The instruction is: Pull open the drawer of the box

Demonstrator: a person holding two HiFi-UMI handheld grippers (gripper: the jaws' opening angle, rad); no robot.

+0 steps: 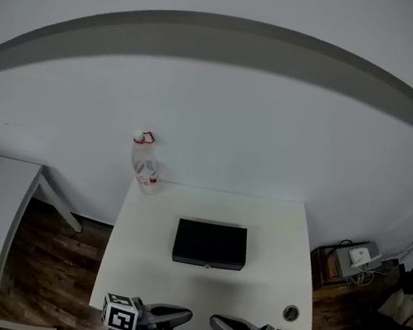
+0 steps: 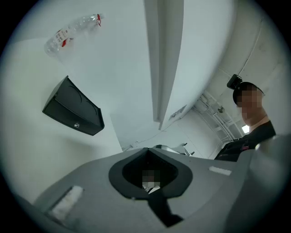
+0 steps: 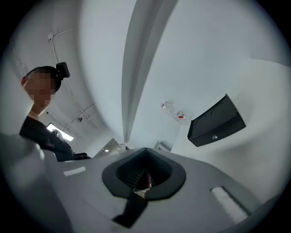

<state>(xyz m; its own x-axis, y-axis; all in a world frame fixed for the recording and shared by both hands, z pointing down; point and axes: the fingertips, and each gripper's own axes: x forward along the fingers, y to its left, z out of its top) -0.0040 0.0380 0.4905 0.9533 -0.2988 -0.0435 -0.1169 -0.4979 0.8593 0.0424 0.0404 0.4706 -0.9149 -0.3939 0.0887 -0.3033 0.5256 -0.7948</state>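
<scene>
Along table [image 1: 142,267] near edge, cut off low in head view: left gripper [image 1: 186,317], right gripper [image 1: 214,324], both clamped shut, empty. Mid-table, well apart: box [image 1: 211,243], drawer closed. Only in gripper views: person [image 2: 248,136].

No words or numbers can be read. The clear bottle [image 1: 146,164] at the far left corner of the tabletop [image 1: 141,267] wears a red-and-white label [image 1: 148,180], but its print is too small.
</scene>
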